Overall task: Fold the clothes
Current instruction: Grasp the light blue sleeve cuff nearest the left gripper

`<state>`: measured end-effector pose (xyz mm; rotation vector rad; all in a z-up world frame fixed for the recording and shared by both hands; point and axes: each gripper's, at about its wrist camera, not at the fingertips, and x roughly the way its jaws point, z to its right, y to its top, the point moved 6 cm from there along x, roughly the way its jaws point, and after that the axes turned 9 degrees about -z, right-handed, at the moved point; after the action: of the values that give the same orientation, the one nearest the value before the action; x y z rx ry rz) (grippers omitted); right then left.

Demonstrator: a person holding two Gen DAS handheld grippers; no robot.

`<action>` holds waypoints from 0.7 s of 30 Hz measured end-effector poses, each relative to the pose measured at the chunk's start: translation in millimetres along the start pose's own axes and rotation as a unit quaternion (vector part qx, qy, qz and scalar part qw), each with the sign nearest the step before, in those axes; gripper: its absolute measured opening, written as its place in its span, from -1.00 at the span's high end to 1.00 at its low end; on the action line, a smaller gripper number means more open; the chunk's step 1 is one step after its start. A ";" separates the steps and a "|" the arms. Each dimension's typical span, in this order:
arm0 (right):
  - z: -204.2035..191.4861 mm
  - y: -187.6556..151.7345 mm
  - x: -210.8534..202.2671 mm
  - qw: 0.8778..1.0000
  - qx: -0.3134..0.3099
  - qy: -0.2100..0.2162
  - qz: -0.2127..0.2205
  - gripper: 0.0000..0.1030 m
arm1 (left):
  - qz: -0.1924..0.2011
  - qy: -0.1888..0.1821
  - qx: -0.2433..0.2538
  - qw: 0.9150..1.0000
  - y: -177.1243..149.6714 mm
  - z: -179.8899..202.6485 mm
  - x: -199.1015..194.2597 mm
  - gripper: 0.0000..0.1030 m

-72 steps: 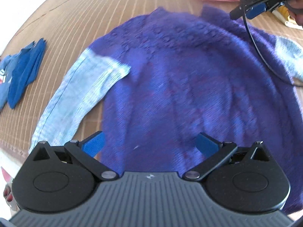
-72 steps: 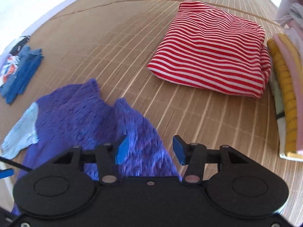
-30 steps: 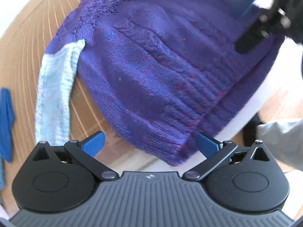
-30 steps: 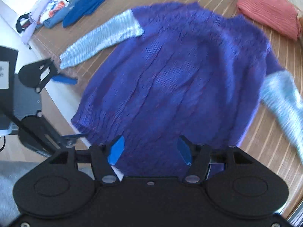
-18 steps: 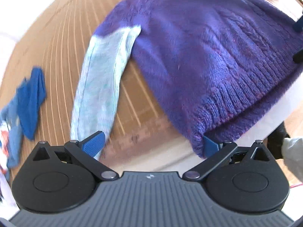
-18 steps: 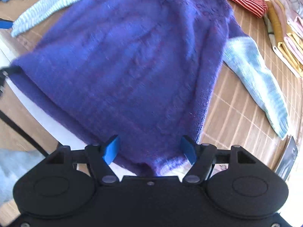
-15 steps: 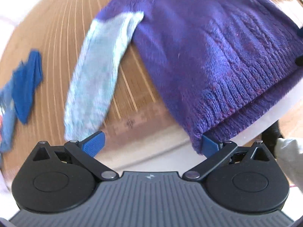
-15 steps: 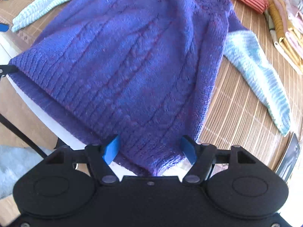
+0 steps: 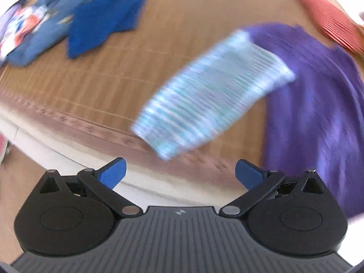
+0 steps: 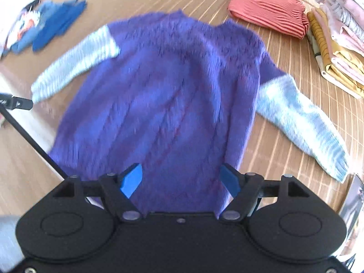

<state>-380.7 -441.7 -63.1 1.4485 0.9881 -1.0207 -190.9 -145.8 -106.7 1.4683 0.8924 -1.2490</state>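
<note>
The purple sweater (image 10: 163, 95) lies flat on the desk (image 10: 284, 150), face down or up I cannot tell, neck at the far side and hem toward me, overhanging the near edge. Its long axis runs straight away from my right gripper (image 10: 179, 179). Both pale striped sleeves stick out sideways: the left sleeve (image 9: 204, 100) slants out toward the near edge, the right sleeve (image 10: 302, 122) trails off toward the desk's right side.

My right gripper hangs over the hem, jaws wide and just now opening further; the knit shows between the blue pads, but they do not press on it, so I hold nothing there. My left gripper (image 9: 179, 173) is also spread wide and empty, pointing steeply down, with the left sleeve's cuff just ahead of its fingertips and the sweater body off to its right.

So, as I judge it, the left hand is the nearer one for folding that sleeve across the body.

A blue pile (image 9: 75, 22) lies well apart, and a red folded top (image 10: 268, 6) sits beyond the neck.
</note>
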 end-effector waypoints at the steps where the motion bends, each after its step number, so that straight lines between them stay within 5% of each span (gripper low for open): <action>1: -1.5 3.0 0.1 1.000 0.005 0.004 0.000 -0.49 | 0.003 -0.003 -0.005 1.000 10.7 -4.8 7.6 -0.99; 6: -10.9 8.8 -4.6 0.999 0.014 0.033 0.003 -0.49 | 0.027 0.010 0.056 0.998 49.9 1.4 24.5 -0.99; 9: -15.3 7.0 -4.8 0.999 0.011 0.037 0.001 -0.49 | 0.021 0.031 0.108 0.993 61.6 10.6 41.8 -0.78; 15: -4.4 4.3 -4.0 0.999 0.029 0.026 -0.003 -0.49 | 0.011 0.010 0.125 0.992 64.0 17.2 64.0 -0.12; 17: 3.6 3.0 -2.2 0.999 0.046 0.017 -0.008 -0.49 | 0.014 0.024 0.140 0.990 62.3 25.6 61.4 0.53; 21: 19.1 1.4 3.6 0.995 0.089 0.039 -0.018 -0.47 | 0.016 0.041 0.156 0.987 64.8 40.3 54.0 0.66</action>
<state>-379.9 -460.6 -67.6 1.6321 1.0013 -1.1089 -129.3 -204.3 -145.7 1.7847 0.7458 -1.3572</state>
